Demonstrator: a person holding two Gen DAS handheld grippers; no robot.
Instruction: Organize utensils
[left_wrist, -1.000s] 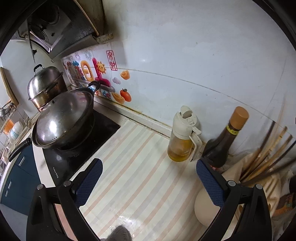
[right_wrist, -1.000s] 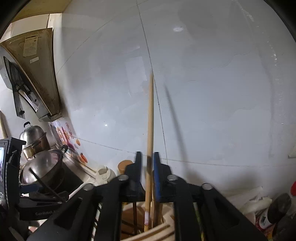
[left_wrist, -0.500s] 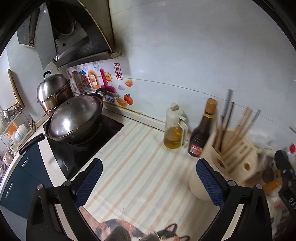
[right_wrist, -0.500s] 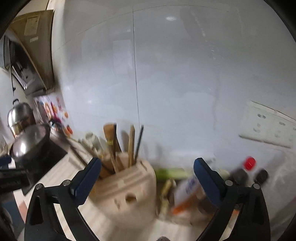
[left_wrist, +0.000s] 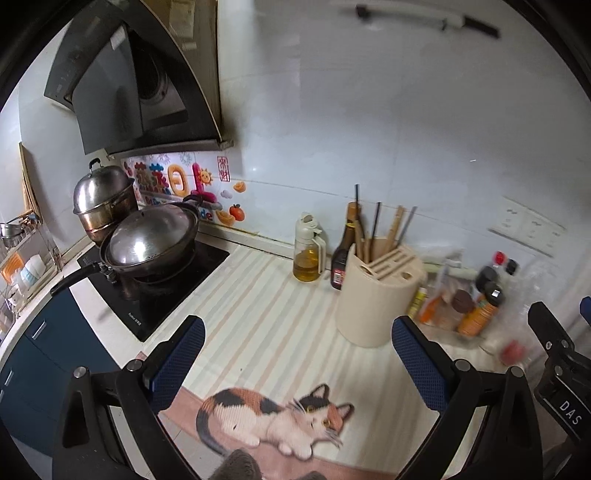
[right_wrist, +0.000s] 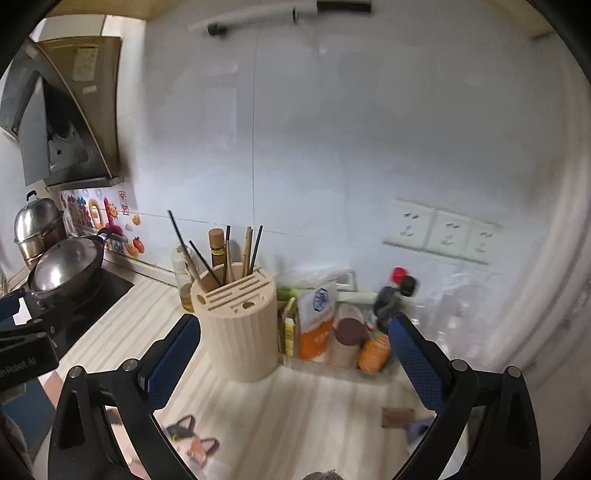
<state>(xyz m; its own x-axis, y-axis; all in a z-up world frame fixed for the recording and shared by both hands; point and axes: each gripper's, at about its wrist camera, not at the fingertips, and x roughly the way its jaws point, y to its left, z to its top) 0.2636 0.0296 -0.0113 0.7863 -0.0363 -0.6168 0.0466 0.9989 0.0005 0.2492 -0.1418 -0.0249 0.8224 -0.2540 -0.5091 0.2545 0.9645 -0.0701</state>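
Cream plastic utensil holder, ribbed drum shape with a slanted slotted top, stands on the striped counter mat toward the counter's back edge, just in front of the tiled wall. Chopsticks stand in its top openings, long axes near upright, tips fanning up and slightly apart; some are pale wood, some dark and thin, and one dark stick leans left toward the stove. Behind the holder, at the back edge: a clear oil bottle with a white cap and a dark sauce bottle with a tan cap. To the holder's right a cluster of condiment jars and packets, blurred. At the counter's left end a black cooktop carries a steel lidded wok; a steel stockpot sits behind it. A cat-print mat lies at the near edge. Left gripper: blue textured pads spread wide, nothing between them. Right gripper: pads likewise wide apart and empty, the holder standing beyond them, untouched.
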